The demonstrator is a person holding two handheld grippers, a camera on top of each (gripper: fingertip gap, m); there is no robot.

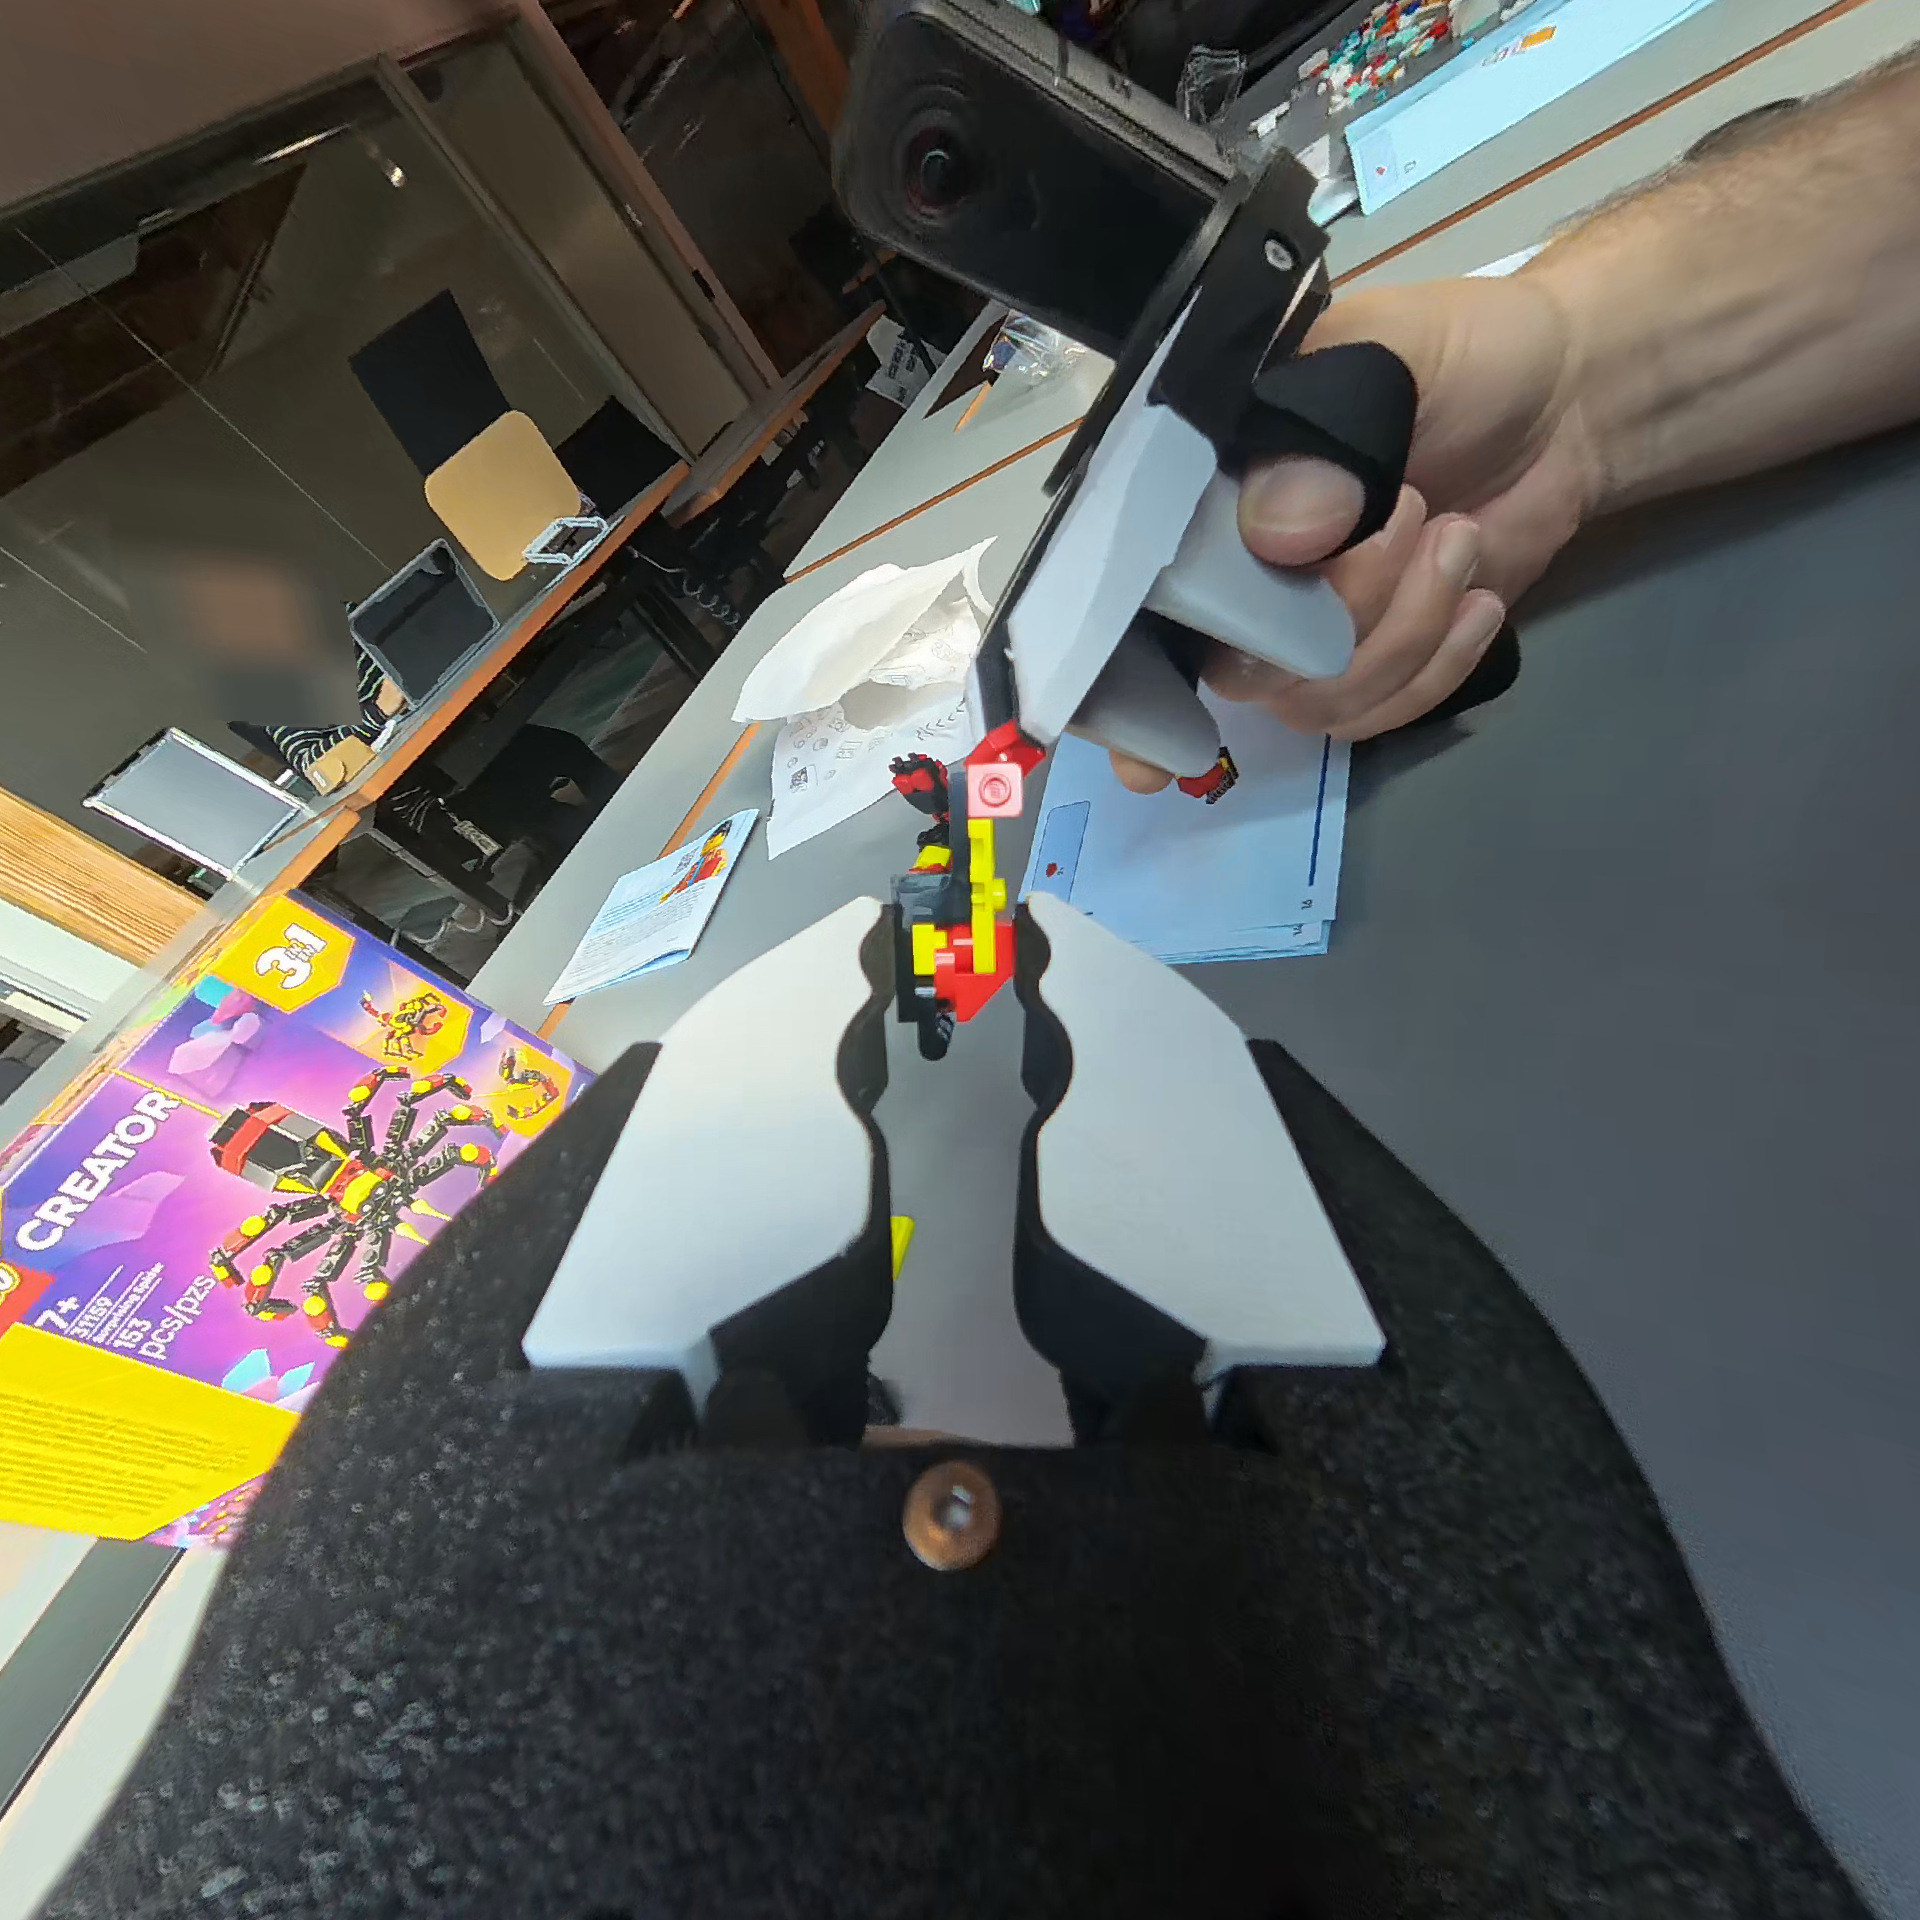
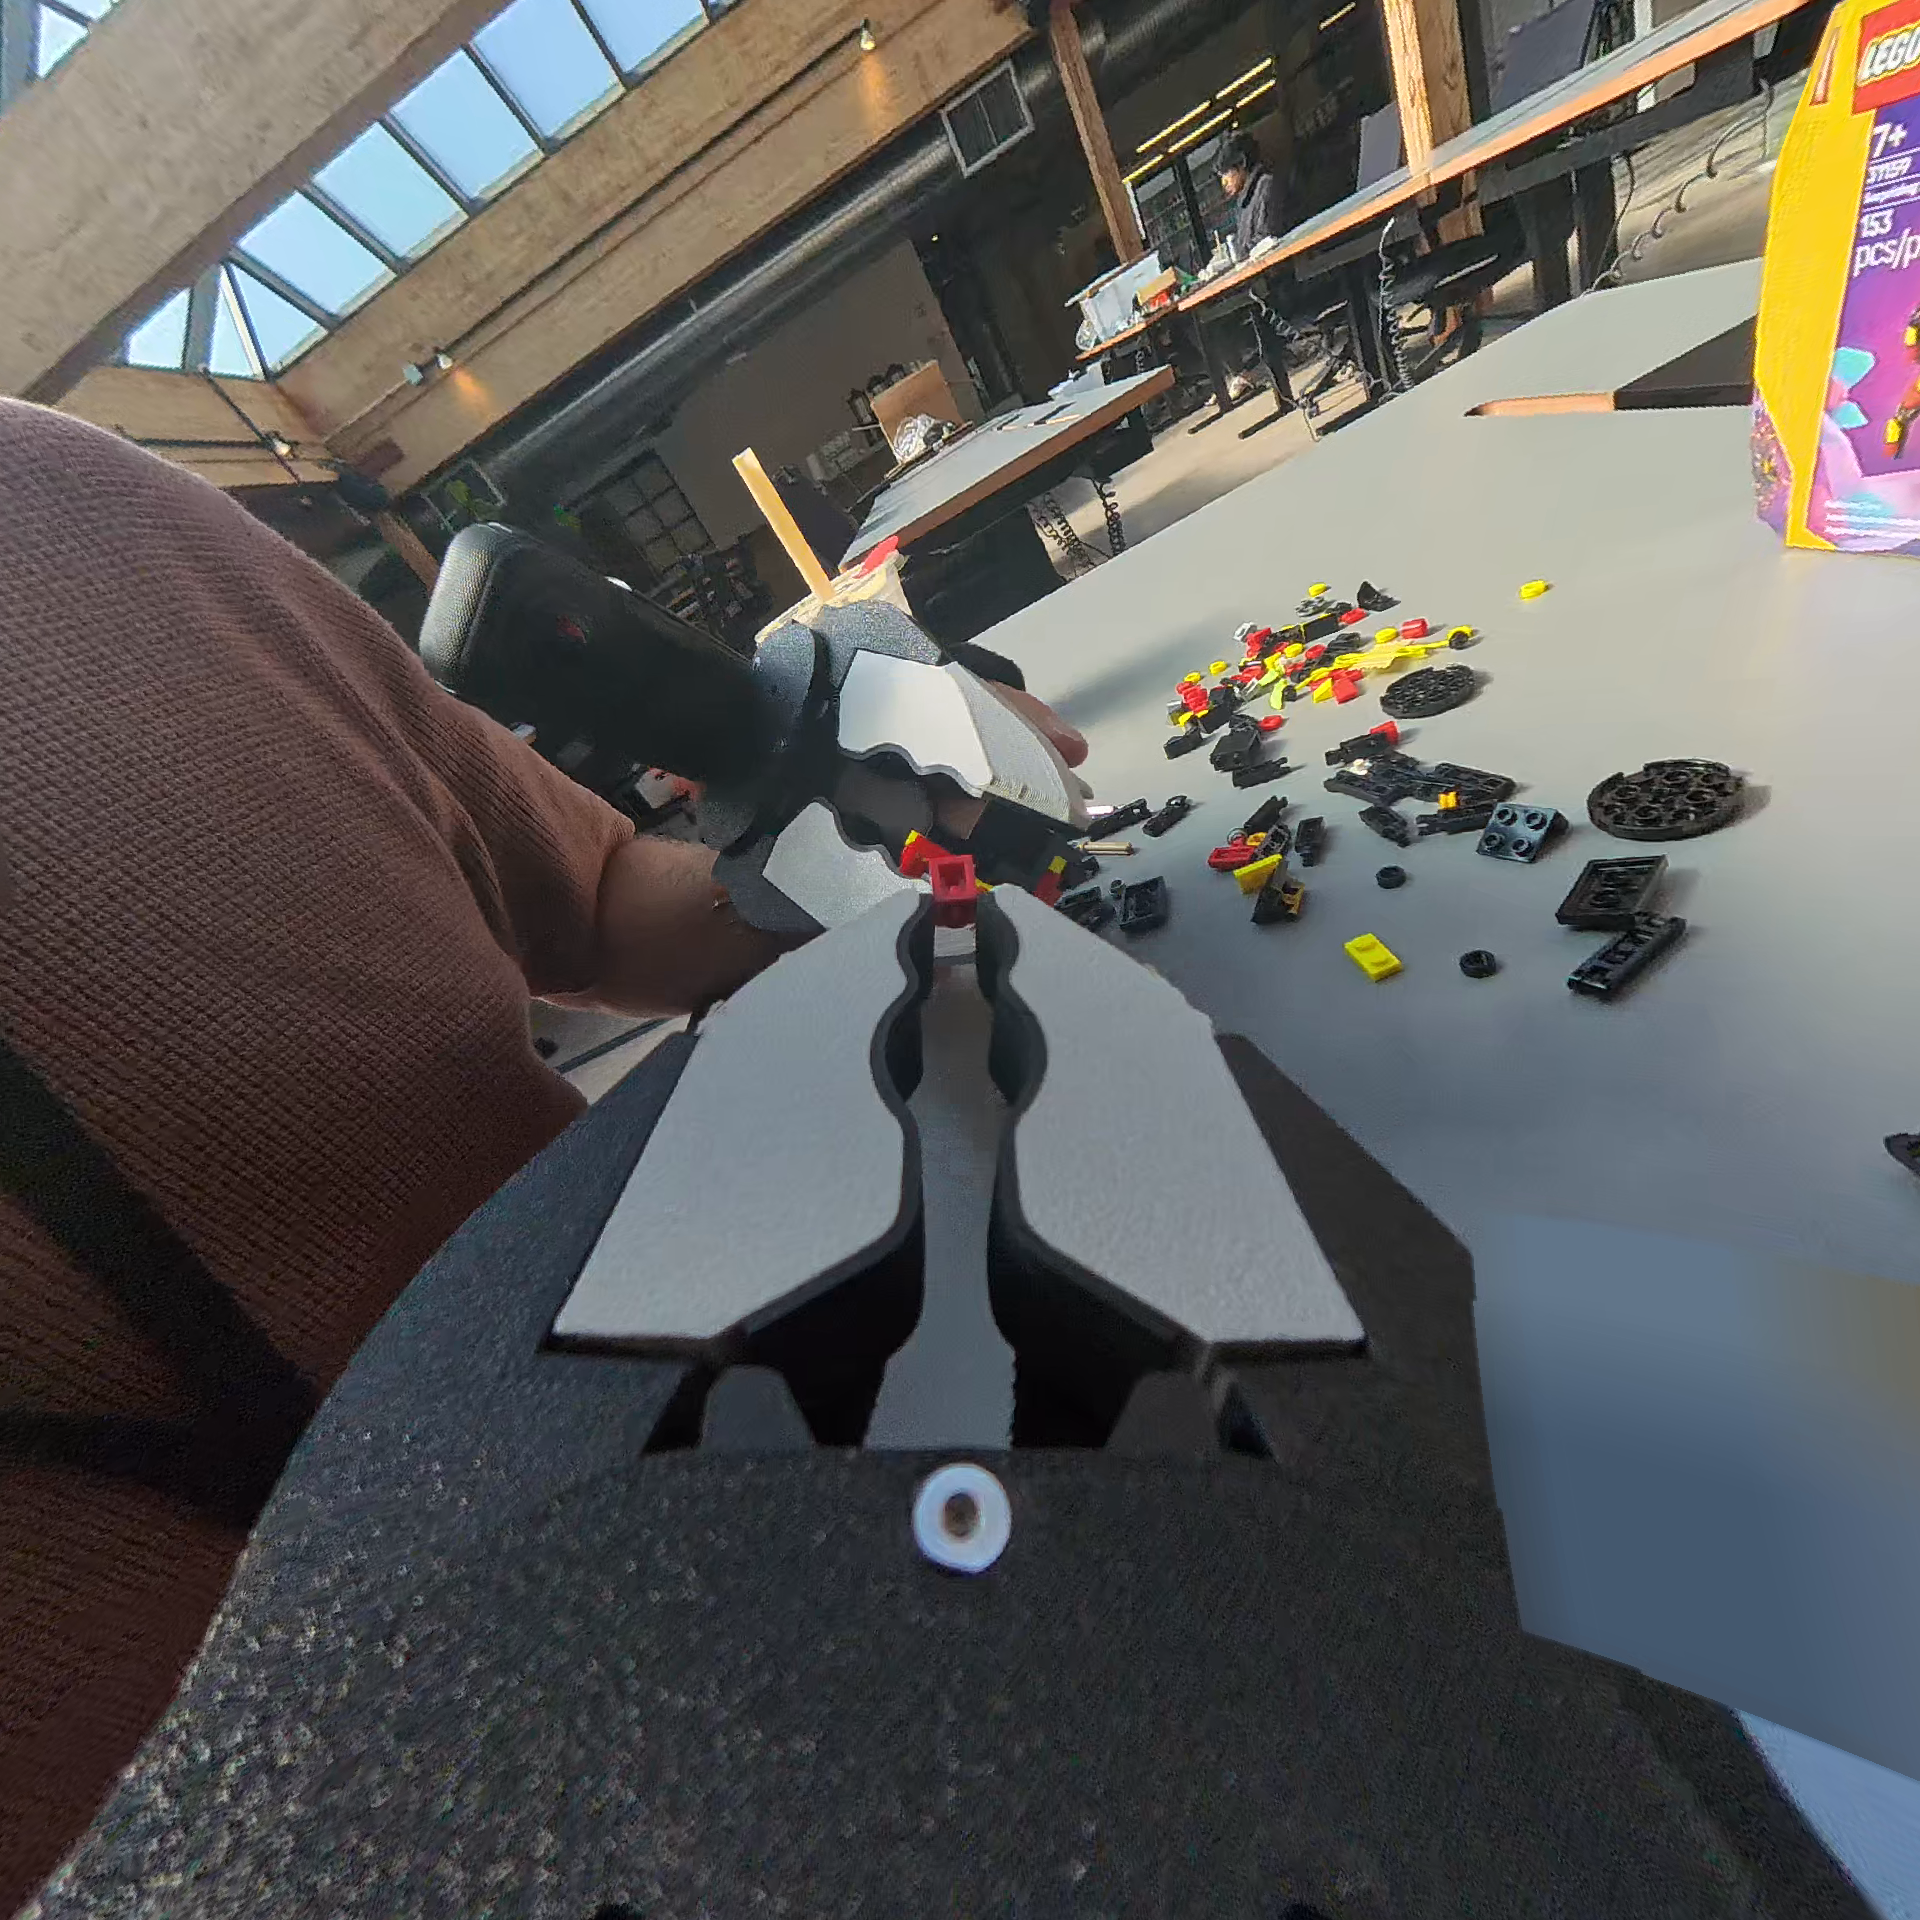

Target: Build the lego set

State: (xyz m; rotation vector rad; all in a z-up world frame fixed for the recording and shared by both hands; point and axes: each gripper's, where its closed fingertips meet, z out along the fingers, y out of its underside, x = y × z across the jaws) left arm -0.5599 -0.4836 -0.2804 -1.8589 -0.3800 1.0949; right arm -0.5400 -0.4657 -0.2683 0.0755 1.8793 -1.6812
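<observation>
My left gripper is shut on a partly built red, yellow and black lego model, held above the grey table. My right gripper is shut on a small red brick. In the left wrist view the right gripper comes in from the upper right and holds that red brick at the top end of the model's yellow arm. In the right wrist view the left gripper sits just behind the brick, with the model partly hidden. Several loose lego pieces lie on the table to the right.
The purple and yellow lego box stands at the left; it also shows in the right wrist view. Blue instruction booklets, a small leaflet and a torn white paper bag lie on the table. A person's forearm reaches across. Only a small space, under 4 cm, lies between the two pairs of fingers.
</observation>
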